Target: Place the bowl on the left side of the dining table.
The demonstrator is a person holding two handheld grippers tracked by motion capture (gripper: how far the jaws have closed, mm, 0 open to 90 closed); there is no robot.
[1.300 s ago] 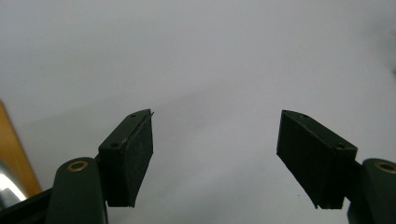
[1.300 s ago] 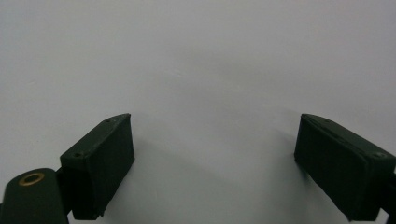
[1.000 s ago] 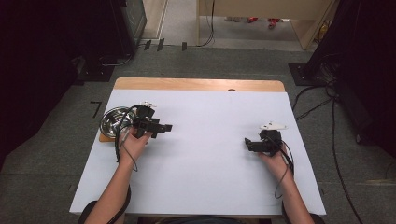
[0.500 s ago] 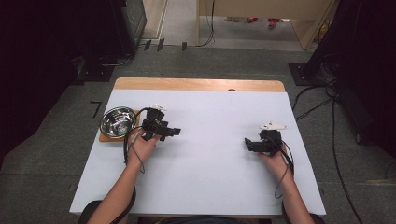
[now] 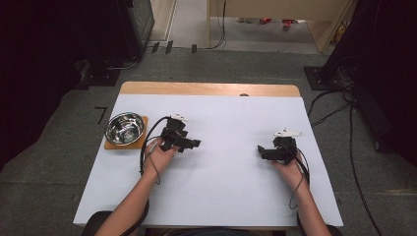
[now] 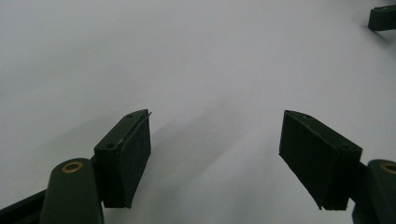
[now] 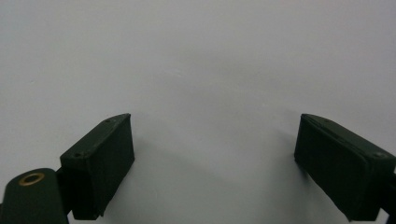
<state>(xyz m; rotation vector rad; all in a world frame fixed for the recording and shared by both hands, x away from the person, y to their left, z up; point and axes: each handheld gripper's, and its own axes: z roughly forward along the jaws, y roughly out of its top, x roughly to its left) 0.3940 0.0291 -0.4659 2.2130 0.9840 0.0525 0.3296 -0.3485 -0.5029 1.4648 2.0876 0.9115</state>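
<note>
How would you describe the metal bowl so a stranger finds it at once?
Look at the white table and go to its left edge. There a shiny round bowl sits on a small brown board, the only thing on the table that no hand holds.

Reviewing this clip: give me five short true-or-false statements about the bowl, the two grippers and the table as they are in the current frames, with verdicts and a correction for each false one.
1. The metal bowl sits on a brown square mat near the table's left edge. True.
2. The left gripper is shut on the bowl. False: its jaws are open with nothing between them, and it is over the white table to the right of the bowl.
3. The right gripper has its jaws open and empty. True.
4. The bowl holds fruit. False: nothing can be seen in it, just a shiny inside.
5. The two grippers touch each other. False: they are well apart, with bare table between them.
</note>
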